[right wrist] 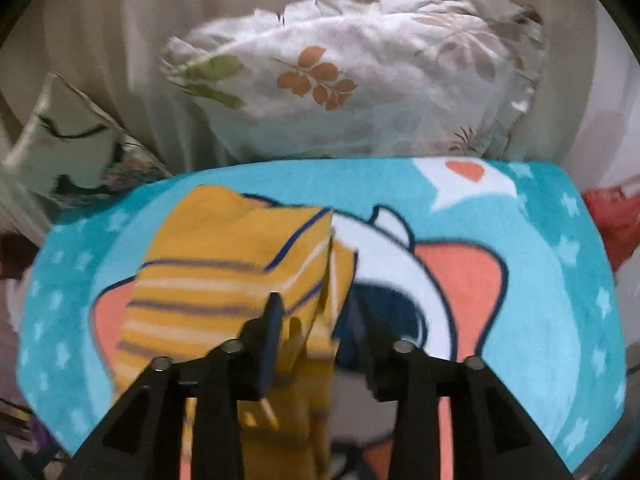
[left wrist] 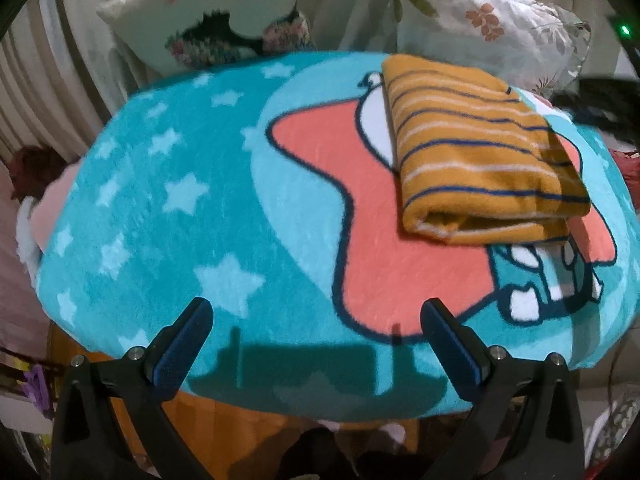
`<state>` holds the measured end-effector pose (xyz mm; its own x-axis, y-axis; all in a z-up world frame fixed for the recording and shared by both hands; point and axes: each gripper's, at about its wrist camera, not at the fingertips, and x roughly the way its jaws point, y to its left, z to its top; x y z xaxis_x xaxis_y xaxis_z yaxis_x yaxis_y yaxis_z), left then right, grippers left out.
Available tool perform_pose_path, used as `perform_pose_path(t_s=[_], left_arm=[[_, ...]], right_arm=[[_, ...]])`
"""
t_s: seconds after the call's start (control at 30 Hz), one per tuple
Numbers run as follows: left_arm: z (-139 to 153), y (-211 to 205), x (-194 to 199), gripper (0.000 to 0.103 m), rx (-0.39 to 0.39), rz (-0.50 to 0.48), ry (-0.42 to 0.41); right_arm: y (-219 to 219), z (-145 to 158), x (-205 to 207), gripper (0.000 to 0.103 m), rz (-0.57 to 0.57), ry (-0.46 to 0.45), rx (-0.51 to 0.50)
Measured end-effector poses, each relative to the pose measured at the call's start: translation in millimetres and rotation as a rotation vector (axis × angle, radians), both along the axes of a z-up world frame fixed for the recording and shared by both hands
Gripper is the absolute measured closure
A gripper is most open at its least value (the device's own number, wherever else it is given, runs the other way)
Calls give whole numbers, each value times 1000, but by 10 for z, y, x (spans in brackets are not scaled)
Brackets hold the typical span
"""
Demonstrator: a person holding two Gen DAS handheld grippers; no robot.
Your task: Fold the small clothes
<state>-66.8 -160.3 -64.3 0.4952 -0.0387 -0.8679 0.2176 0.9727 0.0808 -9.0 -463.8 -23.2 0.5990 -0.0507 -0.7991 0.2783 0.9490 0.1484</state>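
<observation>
Left wrist view. The left gripper (left wrist: pixel 316 320) hangs over the near edge of the blanket (left wrist: pixel 168 208), jaws wide apart, nothing between them. The striped cloth (left wrist: pixel 476 148) lies folded into a thick packet on the right half of the blanket, rolled edge facing the camera, well apart from this gripper. A cushion (left wrist: pixel 200 12) and a flowered pillow (left wrist: pixel 492 20) stand behind the far edge. The left half of the blanket is bare; room to work there.

Right wrist view (blurred). The right gripper (right wrist: pixel 314 312) sits at the near right corner of the striped cloth (right wrist: pixel 224 264). Jaws are partly closed with folds of the cloth between them; the left finger (right wrist: pixel 274 332) presses on fabric, but whether the right one touches it I cannot tell. The flowered pillow (right wrist: pixel 360 76) is beyond the blanket (right wrist: pixel 540 280).

Judgement: folding looks nearly done; this step is the last tuck or squaring of the packet. Next move calls for either a clean let-go without dragging the top layer, or a firm grip to lift the packet. Risk: the layers slip open at the right edge.
</observation>
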Motion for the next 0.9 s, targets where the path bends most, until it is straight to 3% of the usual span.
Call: perform_pose_path(t_s=[0.1,0.37,0.6,0.7,0.9], left_arm=[[106,-89,-26,0,13,0,-52],[249,-477,-177,0,2,-72,-87],[279,-770,-363,0,-28,-139,-81],[289,-837,-437,0,-31,-147,-81],[290,-870,-521,0,-39,-136,-72]], right_arm=[[151,-96,-416,48,-2,10,9],[479,-569,-1262,47,55,154,-23],[443,-630,-1540,43,49,174,-22],[429,-568,-1585,38,53,154,-48],[417,-509,-1609,36,76,136,-65]])
